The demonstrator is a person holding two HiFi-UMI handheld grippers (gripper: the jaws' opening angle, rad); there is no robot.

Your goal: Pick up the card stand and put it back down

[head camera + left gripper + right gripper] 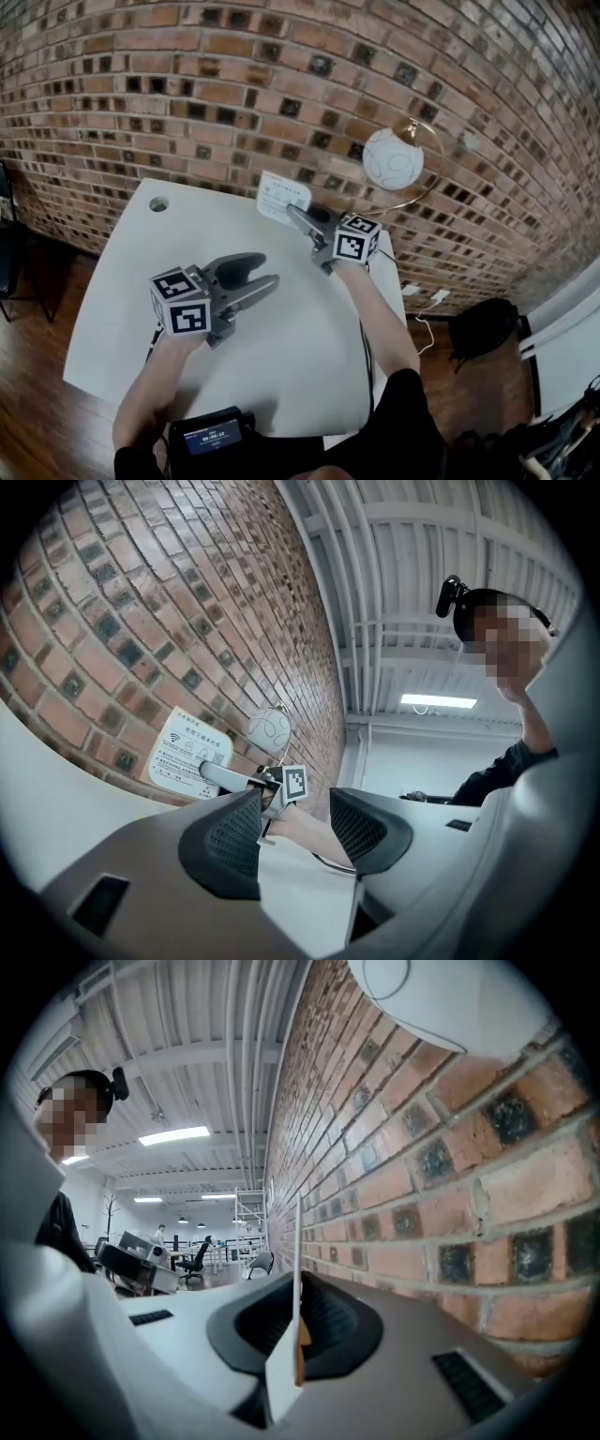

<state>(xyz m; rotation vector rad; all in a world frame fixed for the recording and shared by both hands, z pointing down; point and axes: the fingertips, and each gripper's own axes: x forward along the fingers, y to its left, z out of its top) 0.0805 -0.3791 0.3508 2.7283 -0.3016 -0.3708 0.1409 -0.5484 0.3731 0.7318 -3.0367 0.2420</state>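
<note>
The right gripper (298,216) is clenched on the card stand (283,197) at the far edge of the table (122,281), towards its right corner. In the right gripper view the white card (297,1269) runs edge-on straight up between the jaws, which pinch it low down. Whether its foot rests on the table or hangs just above it, I cannot tell. The left gripper (255,274) is released over the middle of the table, its jaws apart with nothing between them. The main risk, as I judge it, lies in the grip itself: the pads hold only a thin sheet, so any twist of the wrist could let the card swivel or slide in the jaws. If it meets the table tilted, it may topple once let go. The spot adds a second risk, because a foot set too close to the table's far edge could drop off behind it. The globe lamp (394,157) at the table's far right corner stands near the right forearm, and a wide swing could knock it.
</note>
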